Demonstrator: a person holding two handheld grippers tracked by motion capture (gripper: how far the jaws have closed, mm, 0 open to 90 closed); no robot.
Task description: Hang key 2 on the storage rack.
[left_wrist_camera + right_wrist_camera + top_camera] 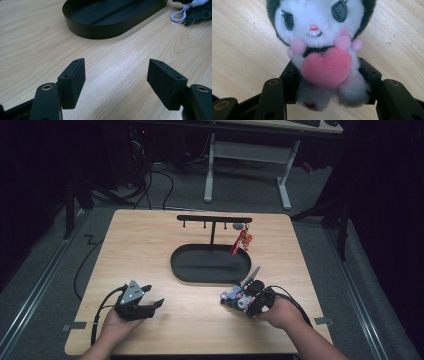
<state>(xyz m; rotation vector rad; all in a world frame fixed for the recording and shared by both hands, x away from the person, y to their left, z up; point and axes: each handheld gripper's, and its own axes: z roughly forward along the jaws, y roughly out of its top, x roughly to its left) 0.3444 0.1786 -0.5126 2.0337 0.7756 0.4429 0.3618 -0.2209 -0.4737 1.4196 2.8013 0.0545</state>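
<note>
On the left of the light wooden table (150,245), the left gripper (150,301) rests low over the tabletop in the person's left hand (117,322), a grey three-cornered plate on its top. In the left gripper view its two black jaws stand well apart with bare wood grain between them, released and holding nothing.

Toward the middle of the table, past both grippers, lies a black oval metal tray (182,270) with a low wall; the left gripper view shows its near wall (100,32) ahead of the jaws. From the tray rises a thin black post topped by a black horizontal bar with small pegs (210,218). A red and orange charm (241,241) hangs from the right end of that bar, above the tray's right part.

Right of centre, just in front of the tray's right end, the right gripper (239,299) sits in the person's right hand (280,312). It is clenched on a small plush toy with a white face, dark grey hood and pink heart (322,45). In the right gripper view the black pads press into the soft body on both sides, beside the heart, with the head lying beyond the jaws over the wood. In the left gripper view the toy's dark plush and its white loop (178,15) lie on the table to the right of the tray.
</note>
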